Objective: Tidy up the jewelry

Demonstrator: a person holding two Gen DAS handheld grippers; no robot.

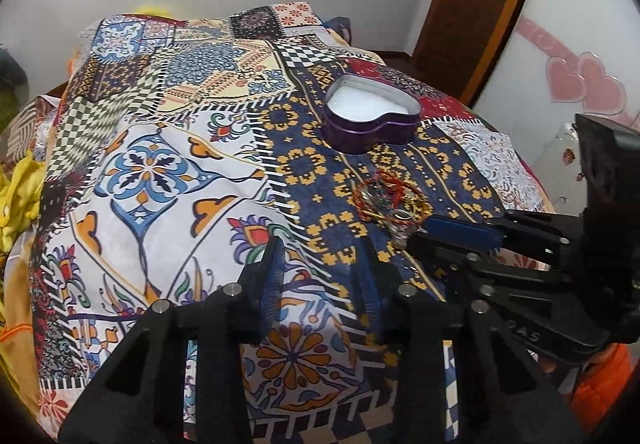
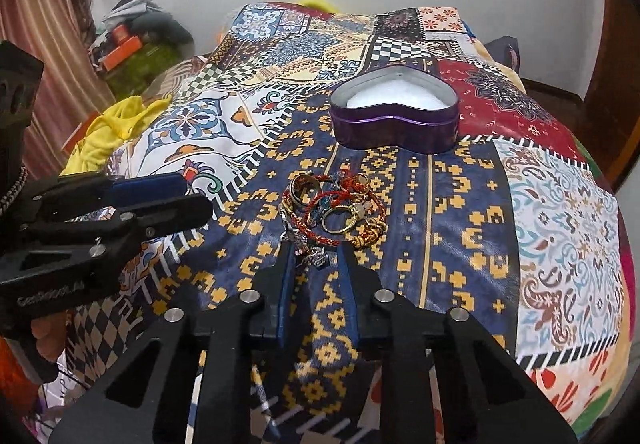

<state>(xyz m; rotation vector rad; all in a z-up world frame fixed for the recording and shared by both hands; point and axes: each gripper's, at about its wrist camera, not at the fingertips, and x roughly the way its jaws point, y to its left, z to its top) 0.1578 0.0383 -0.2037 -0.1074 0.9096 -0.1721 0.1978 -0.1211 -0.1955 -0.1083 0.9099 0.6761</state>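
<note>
A patchwork bedspread [image 2: 460, 211] covers the bed and carries all task items. A purple heart-shaped tin [image 2: 394, 119], lid off and lined with white padding, stands upright on the dark blue and yellow panel of the bedspread. Nearer the cameras on the same panel lies a tangled pile of jewelry [image 2: 334, 209]: red braided bracelets, gold rings and a beaded gold bracelet, apart from the tin. The right gripper [image 2: 314, 250] is held low over the cloth with its two fingers parted to a moderate gap; its fingertips [image 2: 286, 252] reach the near edge of the pile, where small silver charms lie between them, and whether they touch the charms cannot be told. The left gripper [image 1: 320, 252] is held to the left of the pile with its fingers parted wide and nothing between them; only cloth shows in the gap. In the left wrist view the right gripper enters from the right side, its tips at the pile.
</note>
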